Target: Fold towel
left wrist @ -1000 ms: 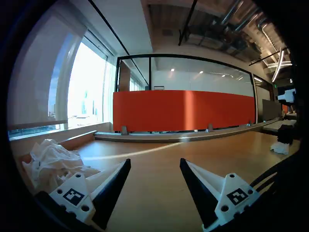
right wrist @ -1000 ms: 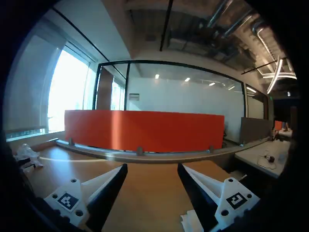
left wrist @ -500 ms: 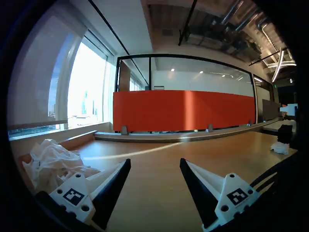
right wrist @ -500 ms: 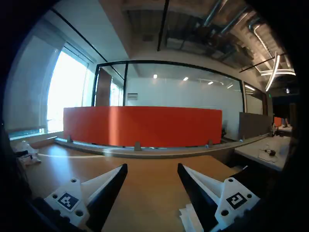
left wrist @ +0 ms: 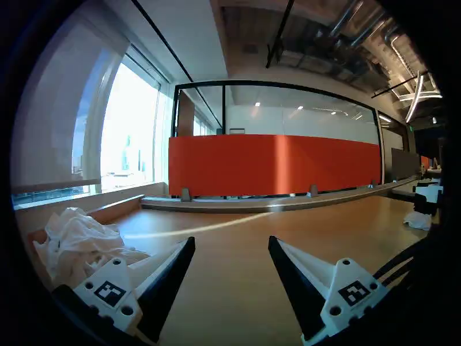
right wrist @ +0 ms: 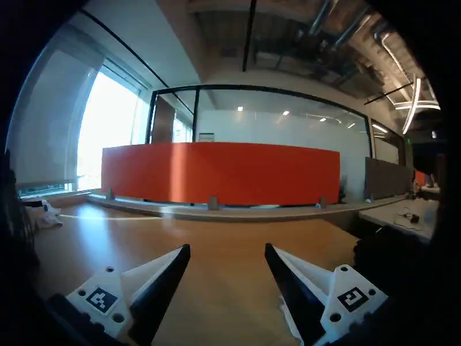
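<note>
Towel point(left wrist: 80, 242): a crumpled white heap at the left end of the table point(left wrist: 242, 230), under the window point(left wrist: 127, 138), just beside your left tool's left finger. The right gripper view shows it far to the left point(right wrist: 40, 210).
Left gripper point(left wrist: 230, 241): jaws wide, holding nothing, aimed past the heap at bare wood.
Right gripper point(right wrist: 227, 248): jaws wide, empty, low over the table, well apart from the heap.
Cloth point(left wrist: 418, 219): a small white piece far to the right; you cannot tell whether it is folded.
Risk, grab: no corner shows, so a pinch into the bundle would likely catch several layers and lift a knot.
Risk, drag: pulling one-handed could sweep the heap off the table end.
Risk, glare: window light flattens the white folds, so you may misjudge an edge.
</note>
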`<state>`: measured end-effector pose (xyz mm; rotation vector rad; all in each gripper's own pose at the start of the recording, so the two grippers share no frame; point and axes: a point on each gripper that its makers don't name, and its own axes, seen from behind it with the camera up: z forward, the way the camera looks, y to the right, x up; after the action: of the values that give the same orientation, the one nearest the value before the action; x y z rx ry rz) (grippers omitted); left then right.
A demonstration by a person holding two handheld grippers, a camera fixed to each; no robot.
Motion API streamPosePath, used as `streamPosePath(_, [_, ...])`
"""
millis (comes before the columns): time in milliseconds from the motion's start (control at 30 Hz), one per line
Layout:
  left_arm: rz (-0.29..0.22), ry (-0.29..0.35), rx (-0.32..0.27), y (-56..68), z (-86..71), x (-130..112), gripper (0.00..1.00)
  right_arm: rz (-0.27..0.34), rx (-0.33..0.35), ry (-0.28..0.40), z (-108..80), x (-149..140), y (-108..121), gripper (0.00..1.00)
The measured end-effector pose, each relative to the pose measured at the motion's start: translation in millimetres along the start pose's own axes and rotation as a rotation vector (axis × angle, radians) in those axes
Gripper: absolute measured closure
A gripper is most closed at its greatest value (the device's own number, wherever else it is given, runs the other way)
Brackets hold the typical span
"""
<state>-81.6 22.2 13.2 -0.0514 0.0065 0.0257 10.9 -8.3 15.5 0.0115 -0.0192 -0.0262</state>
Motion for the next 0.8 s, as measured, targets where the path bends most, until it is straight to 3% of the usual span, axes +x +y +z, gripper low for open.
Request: streamPosePath(800, [0.000, 0.001, 0.000, 0.4, -0.1, -2, 0.06, 0.019, -0.012, 0.018, 3.8, -15, 0, 0.00])
